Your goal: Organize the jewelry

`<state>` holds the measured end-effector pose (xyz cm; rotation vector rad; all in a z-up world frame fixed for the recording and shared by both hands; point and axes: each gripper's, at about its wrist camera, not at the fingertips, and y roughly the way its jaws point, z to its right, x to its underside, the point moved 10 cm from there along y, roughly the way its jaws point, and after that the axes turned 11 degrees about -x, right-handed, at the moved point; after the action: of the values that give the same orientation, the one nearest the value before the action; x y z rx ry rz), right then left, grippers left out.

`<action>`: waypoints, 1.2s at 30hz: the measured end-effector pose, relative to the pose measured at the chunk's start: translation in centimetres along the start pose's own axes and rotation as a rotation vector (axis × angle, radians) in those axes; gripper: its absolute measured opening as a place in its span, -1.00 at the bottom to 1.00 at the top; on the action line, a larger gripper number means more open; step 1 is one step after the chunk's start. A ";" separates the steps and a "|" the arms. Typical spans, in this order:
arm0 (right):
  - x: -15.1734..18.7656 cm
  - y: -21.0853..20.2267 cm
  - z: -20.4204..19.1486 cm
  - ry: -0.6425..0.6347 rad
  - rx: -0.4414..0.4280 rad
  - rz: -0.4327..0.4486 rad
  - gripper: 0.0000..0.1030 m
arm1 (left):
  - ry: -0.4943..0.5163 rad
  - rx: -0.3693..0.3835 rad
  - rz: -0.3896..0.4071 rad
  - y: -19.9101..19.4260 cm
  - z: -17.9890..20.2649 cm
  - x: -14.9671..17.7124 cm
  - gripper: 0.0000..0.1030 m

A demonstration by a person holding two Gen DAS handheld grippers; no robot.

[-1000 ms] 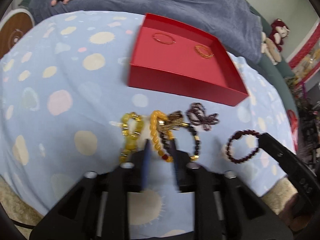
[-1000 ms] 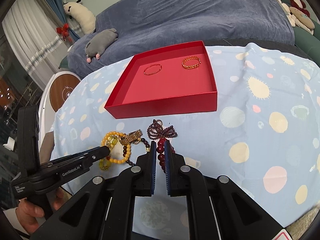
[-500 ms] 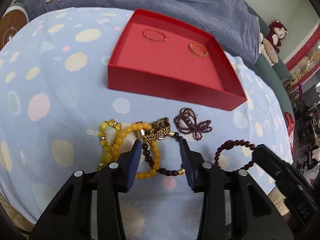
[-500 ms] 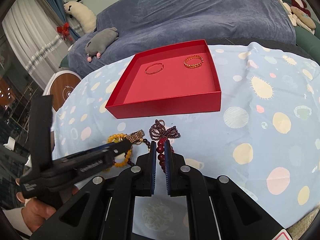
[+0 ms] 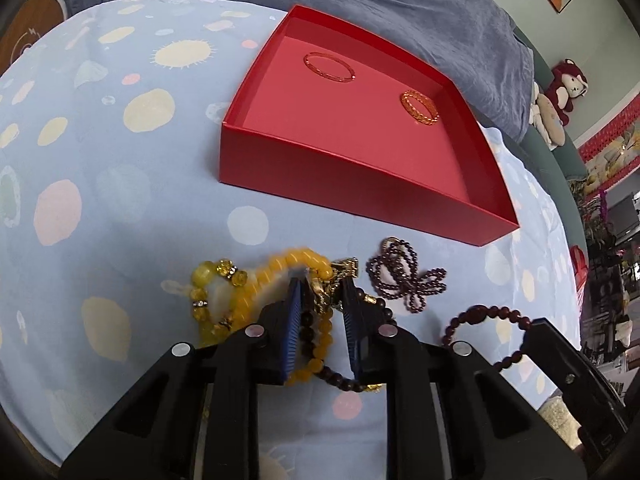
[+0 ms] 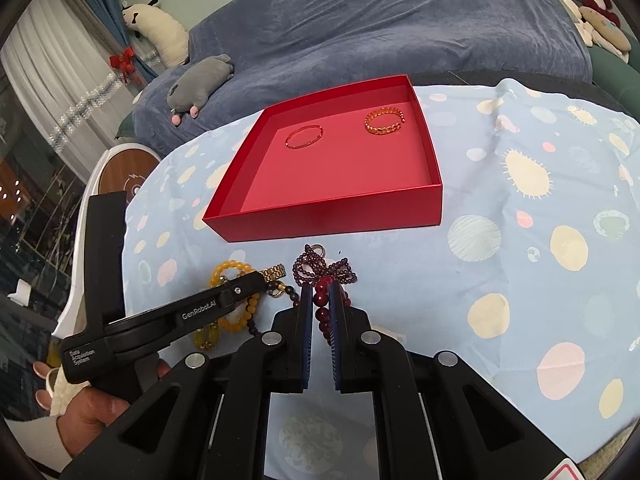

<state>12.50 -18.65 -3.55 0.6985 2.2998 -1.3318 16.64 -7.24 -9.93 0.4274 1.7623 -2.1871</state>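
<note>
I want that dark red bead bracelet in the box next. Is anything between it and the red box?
Yes. The right gripper is shut on the dark red bracelet, and the small purple bead bracelet lies on the cloth directly between it and the near wall of the red box. Lifting over both should clear them.

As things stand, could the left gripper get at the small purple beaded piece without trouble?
Probably not at once: the left gripper straddles the tangled amber bracelet. The purple beaded piece lies uncovered on the cloth just to its right.
</note>
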 end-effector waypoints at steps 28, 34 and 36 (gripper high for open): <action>-7.9 -2.0 -0.7 -0.081 0.006 0.135 -0.86 | 0.062 0.136 0.201 -8.9 5.5 -8.5 -0.82; -13.4 -0.2 1.6 -0.098 0.059 0.179 -0.86 | 0.070 0.089 0.222 -5.9 5.6 -13.7 -0.82; -14.6 0.8 2.4 -0.099 0.079 0.179 -0.86 | 0.074 0.060 0.212 -4.2 5.3 -14.8 -0.82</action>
<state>24.88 -23.71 2.91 0.8238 2.0643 -1.3488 28.18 -10.94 0.96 0.6848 1.6084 -2.1029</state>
